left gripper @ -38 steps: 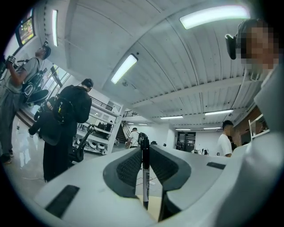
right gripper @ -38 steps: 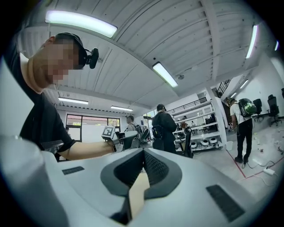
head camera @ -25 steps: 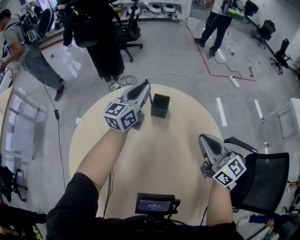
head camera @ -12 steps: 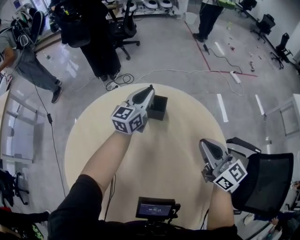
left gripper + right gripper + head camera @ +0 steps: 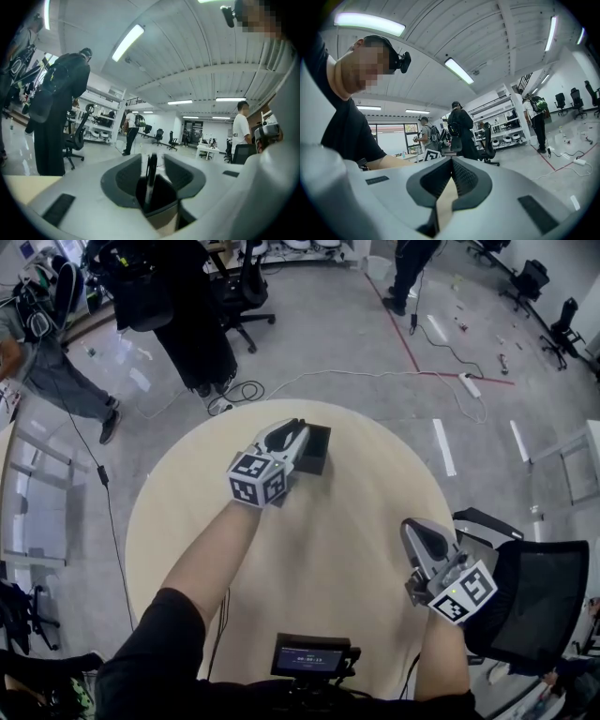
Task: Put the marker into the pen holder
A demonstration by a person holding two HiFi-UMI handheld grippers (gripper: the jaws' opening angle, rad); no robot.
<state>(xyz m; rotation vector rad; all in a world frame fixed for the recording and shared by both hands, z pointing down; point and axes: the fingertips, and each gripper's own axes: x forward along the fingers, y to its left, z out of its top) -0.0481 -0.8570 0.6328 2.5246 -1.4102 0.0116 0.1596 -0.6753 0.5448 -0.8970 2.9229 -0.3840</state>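
Observation:
A black square pen holder (image 5: 317,450) stands at the far side of the round tan table (image 5: 328,549). My left gripper (image 5: 299,431) hangs right over its near left corner, pointing down into it. In the left gripper view a thin black marker (image 5: 150,178) stands upright between the jaws, its lower end inside the dark pen holder (image 5: 164,199). The left gripper (image 5: 152,161) is opening its jaws, and a slim gap shows on each side of the marker. My right gripper (image 5: 419,530) rests near the table's right edge; the right gripper (image 5: 451,161) has its jaws together on nothing.
A black mesh chair (image 5: 536,601) stands just off the table's right edge. A small screen device (image 5: 309,653) sits at the near edge. People (image 5: 178,306) and an office chair (image 5: 246,292) stand on the floor beyond the table, with a white cable (image 5: 375,376) lying there.
My left gripper has moved right, from beside the pen holder to over it. The right gripper has stayed almost still.

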